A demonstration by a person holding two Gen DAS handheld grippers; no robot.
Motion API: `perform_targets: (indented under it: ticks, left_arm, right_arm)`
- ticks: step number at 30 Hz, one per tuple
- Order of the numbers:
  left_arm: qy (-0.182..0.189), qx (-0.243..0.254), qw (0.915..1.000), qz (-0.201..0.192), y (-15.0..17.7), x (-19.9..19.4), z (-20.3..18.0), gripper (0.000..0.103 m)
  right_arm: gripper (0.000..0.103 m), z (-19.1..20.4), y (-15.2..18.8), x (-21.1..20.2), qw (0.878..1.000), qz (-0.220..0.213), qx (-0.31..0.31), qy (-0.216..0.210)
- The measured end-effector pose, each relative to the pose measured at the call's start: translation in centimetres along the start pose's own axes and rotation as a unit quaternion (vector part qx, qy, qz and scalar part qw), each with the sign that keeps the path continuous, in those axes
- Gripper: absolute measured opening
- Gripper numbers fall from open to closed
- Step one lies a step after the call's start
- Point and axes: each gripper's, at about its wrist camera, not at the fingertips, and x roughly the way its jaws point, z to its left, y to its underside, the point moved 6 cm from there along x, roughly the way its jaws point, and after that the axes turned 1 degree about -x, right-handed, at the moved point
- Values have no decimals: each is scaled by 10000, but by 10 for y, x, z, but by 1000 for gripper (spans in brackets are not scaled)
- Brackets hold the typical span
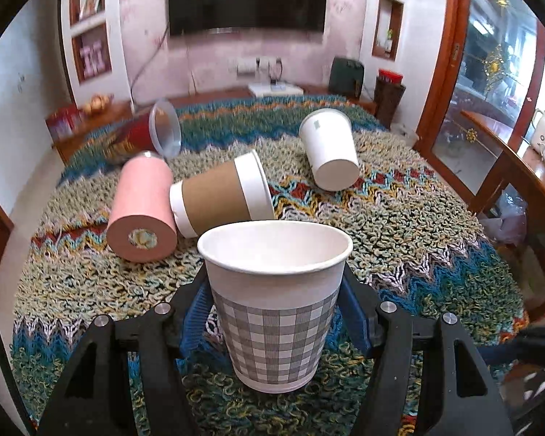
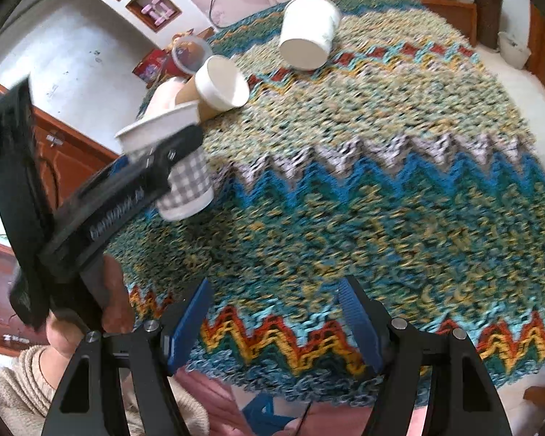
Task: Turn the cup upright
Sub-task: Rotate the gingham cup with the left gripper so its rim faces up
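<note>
— Where's the cup?

— The checked cup (image 1: 276,305) stands mouth-up between my left gripper (image 1: 276,321) fingers, its base on the woven mat (image 1: 418,225). The blue pads sit against its sides just under the rim, so I read it as clamped.

— So the flip is done?

— I'd say this one is (the set-down is what's in hand). Next I'd spread the pads evenly and draw straight back, or the light cup tips.

— And your other side?

— My right gripper (image 2: 278,321) hangs with fingers apart, holding nothing. Beyond my left fingers the brown-sleeved cup (image 1: 221,196), pink cup (image 1: 141,210) and white cup (image 1: 330,149) lie on their sides.
</note>
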Motion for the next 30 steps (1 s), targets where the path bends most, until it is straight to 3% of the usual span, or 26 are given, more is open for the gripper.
perform_targets:
  ticks: [4, 19, 30]
  left_arm:
    - [8, 13, 9995, -326, 0, -4, -5, 67]
    - [-172, 150, 9983, -545, 26, -15, -12, 68]
    - [-202, 152, 9993, -257, 40, -25, -13, 70]
  right_arm:
    - [73, -8, -2, -2, 9999, -84, 83, 73]
    - [73, -13, 4, -3, 9998, -35, 27, 204]
    - [73, -6, 9, -6, 9995, -51, -92, 299]
